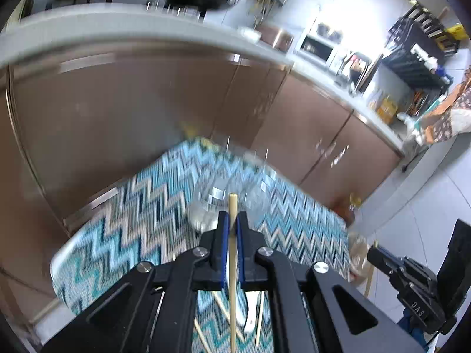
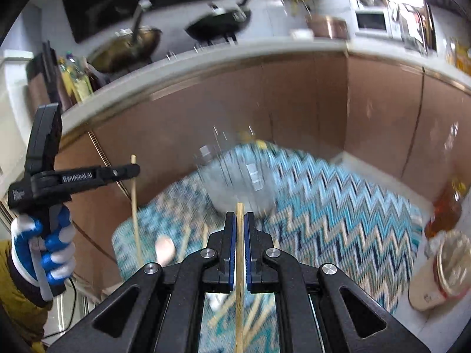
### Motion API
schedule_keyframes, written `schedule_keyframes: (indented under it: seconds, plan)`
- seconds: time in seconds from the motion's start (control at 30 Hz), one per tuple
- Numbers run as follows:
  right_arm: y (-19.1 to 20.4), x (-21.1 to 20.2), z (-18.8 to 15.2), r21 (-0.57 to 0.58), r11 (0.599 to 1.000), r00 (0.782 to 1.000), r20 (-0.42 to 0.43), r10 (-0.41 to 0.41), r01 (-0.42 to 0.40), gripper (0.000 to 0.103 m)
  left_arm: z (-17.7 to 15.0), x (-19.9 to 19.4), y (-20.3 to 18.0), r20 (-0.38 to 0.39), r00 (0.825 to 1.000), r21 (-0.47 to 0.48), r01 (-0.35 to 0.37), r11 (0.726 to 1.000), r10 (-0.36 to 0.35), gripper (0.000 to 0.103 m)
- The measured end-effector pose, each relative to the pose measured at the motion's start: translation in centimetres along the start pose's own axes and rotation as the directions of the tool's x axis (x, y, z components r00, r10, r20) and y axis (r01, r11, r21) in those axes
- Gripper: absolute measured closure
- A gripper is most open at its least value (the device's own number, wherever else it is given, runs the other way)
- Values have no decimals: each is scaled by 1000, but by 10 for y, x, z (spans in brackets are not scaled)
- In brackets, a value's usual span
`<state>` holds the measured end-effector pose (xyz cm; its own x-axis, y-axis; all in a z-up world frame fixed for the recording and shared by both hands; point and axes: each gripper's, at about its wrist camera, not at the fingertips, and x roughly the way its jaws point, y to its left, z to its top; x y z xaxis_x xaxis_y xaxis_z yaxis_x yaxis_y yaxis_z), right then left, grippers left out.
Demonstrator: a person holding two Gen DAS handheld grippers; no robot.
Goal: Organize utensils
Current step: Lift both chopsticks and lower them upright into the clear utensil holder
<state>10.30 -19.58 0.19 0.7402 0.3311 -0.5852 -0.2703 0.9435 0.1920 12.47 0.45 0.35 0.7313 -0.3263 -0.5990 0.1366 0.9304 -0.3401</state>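
My left gripper (image 1: 232, 220) is shut on a wooden chopstick (image 1: 232, 264) and holds it upright above the zigzag cloth (image 1: 132, 220). It also shows in the right wrist view (image 2: 134, 170), at the left, with its chopstick (image 2: 136, 220) hanging down. My right gripper (image 2: 240, 220) is shut on another chopstick (image 2: 240, 294). A clear glass (image 2: 235, 182) stands on the cloth (image 2: 338, 206) just beyond both grippers; it is blurred in the left wrist view (image 1: 217, 200). More chopsticks (image 1: 259, 317) and a white spoon (image 1: 250, 311) lie on the cloth below.
Brown cabinet fronts (image 1: 132, 111) and a grey counter (image 1: 88, 26) with pans (image 2: 220, 23) stand behind the table. A wooden spoon (image 2: 164, 250) lies on the cloth. An amber bottle (image 2: 447, 206) and a lidded cup (image 2: 441, 273) are at the right.
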Motion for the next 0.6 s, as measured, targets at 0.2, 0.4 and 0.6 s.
schedule_keyframes:
  seconds: [0.2, 0.4, 0.6]
  plan:
    - [24, -2, 77, -61, 997, 965, 254, 61, -47, 98, 62, -11, -9, 207, 978, 1, 18, 1000, -18, 98]
    - [21, 22, 126, -66, 996, 869, 487, 91, -67, 98, 104, 14, -9, 366, 931, -2, 14, 1000, -12, 98]
    - [7, 76, 137, -46, 999, 828, 559, 42, -19, 98, 106, 68, -1, 414, 910, -6, -32, 999, 31, 98]
